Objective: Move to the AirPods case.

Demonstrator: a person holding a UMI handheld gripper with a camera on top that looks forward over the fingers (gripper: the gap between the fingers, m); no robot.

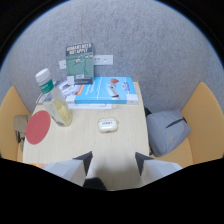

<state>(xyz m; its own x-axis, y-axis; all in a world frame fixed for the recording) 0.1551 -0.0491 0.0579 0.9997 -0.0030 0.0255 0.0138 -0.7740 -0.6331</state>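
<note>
A small white AirPods case (107,125) lies on the light wooden table (120,145), a little beyond my fingers and roughly in line with the gap between them. My gripper (114,161) is open, its two fingers (84,161) apart over the near part of the table with nothing between them. The case lies flat, apart from the other items, just in front of a blue box.
A blue box (107,90) lies behind the case, with a green-and-white booklet (80,63) standing against the grey wall. A plastic bottle (54,98) and a red disc (38,127) sit left. A grey bag (167,131) rests on a chair right of the table.
</note>
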